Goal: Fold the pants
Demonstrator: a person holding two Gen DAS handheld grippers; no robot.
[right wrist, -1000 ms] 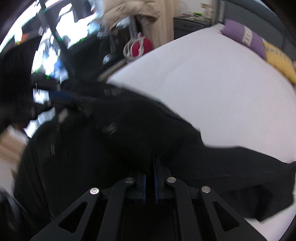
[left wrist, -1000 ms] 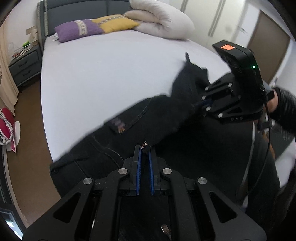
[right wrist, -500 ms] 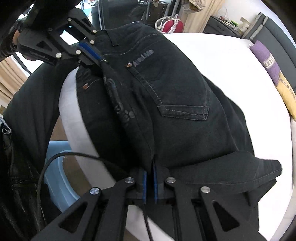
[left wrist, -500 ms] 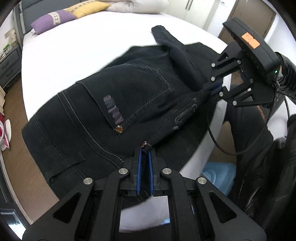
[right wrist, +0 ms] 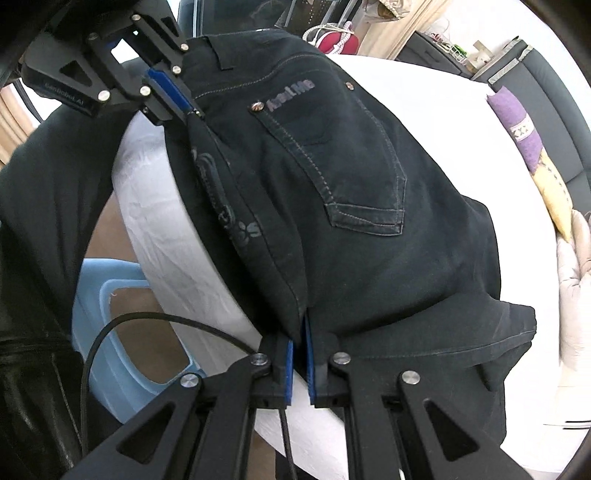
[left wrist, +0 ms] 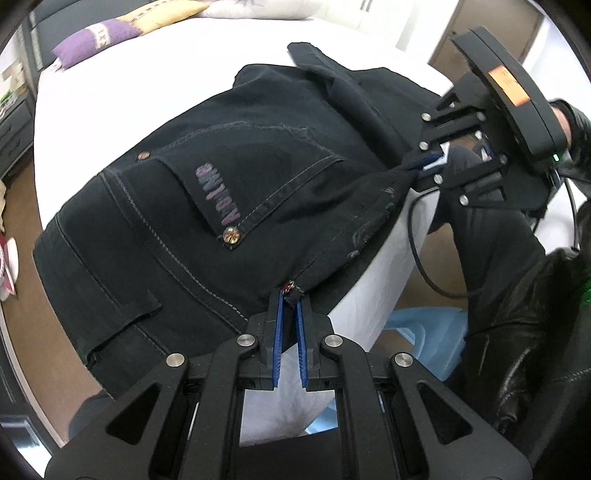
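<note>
Black jeans (left wrist: 221, 166) lie on the white bed (left wrist: 129, 85) with the back pockets up. Their waistband runs along the bed's near edge, stretched between both grippers. My left gripper (left wrist: 290, 295) is shut on one waistband corner beside a metal rivet. My right gripper (left wrist: 424, 164) is shut on the other corner, at the upper right of the left wrist view. In the right wrist view the jeans (right wrist: 351, 166) spread away from my right gripper (right wrist: 300, 328), and my left gripper (right wrist: 188, 107) pinches the far corner. The legs are folded under at the far side.
A purple pillow (left wrist: 99, 33) and a yellow pillow (left wrist: 162, 13) sit at the head of the bed. A blue tub (right wrist: 110, 295) stands on the floor below the bed edge. A person in dark clothing (left wrist: 517, 295) stands close by. A black cable (right wrist: 147, 321) hangs near the right gripper.
The jeans were swinging in the air a second ago and now rest flat on the bed. Both grippers came down toward the bed's edge, still gripping the waistband.
</note>
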